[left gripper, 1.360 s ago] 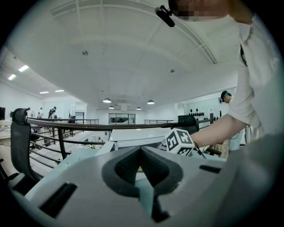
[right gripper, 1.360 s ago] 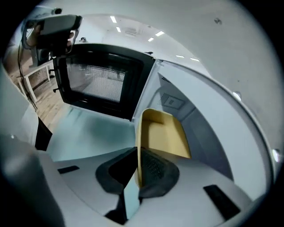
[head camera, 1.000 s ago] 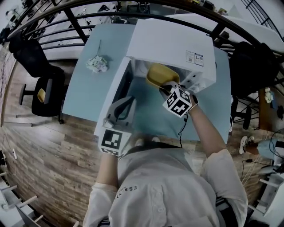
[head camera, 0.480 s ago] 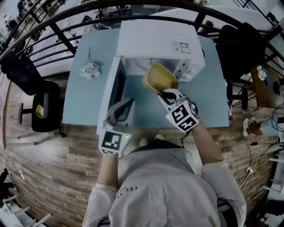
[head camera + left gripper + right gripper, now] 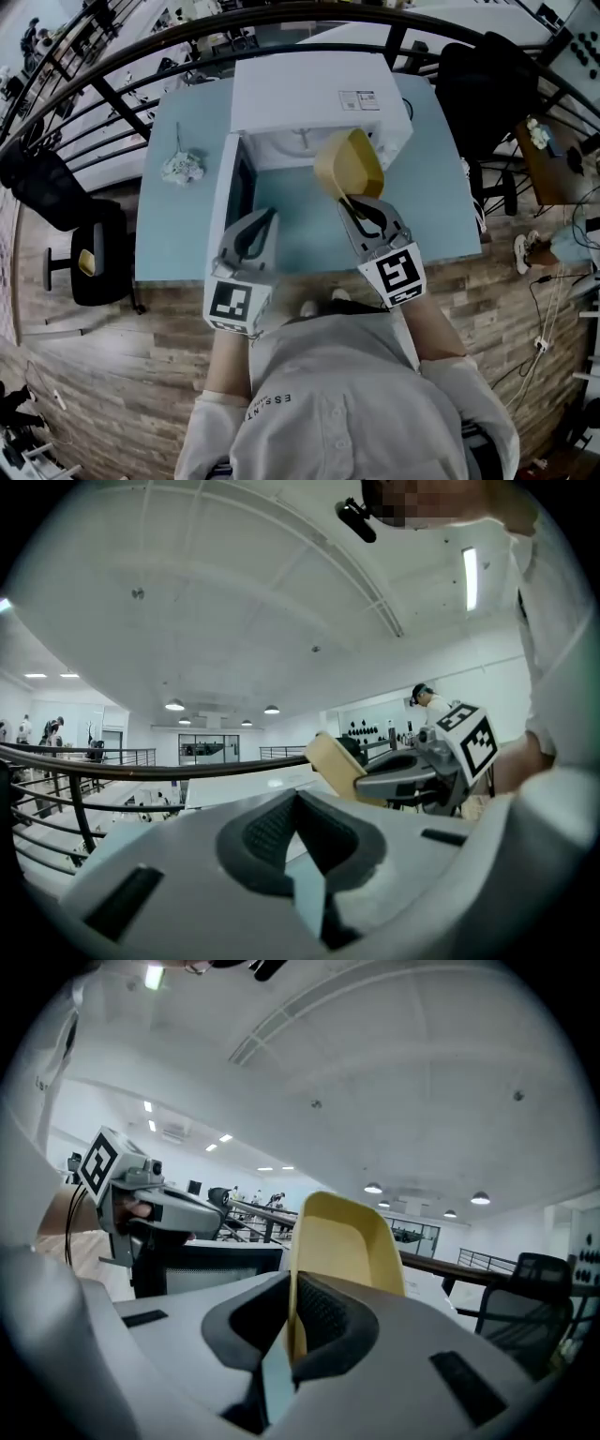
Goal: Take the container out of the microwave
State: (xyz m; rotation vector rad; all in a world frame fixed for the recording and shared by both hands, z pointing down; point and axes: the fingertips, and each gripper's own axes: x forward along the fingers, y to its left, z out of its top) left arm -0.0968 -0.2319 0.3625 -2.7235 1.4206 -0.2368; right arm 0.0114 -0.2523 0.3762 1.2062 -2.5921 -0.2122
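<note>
The yellow container [image 5: 349,164] hangs tilted on edge in front of the open white microwave [image 5: 309,89], above the pale blue table [image 5: 187,225]. My right gripper [image 5: 353,200] is shut on its near rim. In the right gripper view the rim is pinched between the pads, at the right gripper [image 5: 292,1283], and the container [image 5: 345,1241] rises beyond them. My left gripper [image 5: 270,216] is shut and holds nothing. It hovers beside the microwave door [image 5: 230,202], left of the container. The left gripper view shows its closed jaws, at the left gripper [image 5: 298,799], and the container [image 5: 330,761] off to the right.
The microwave door stands swung out to the left, and the cavity [image 5: 291,145] behind the container shows white. A small bunch of flowers [image 5: 182,167] lies on the table's left part. A black chair [image 5: 66,225] stands at the left and another [image 5: 478,84] at the right. A railing curves behind the table.
My right gripper has risen and come back from the microwave mouth with the container, which has rolled onto its edge. My left gripper has drifted slightly up.
</note>
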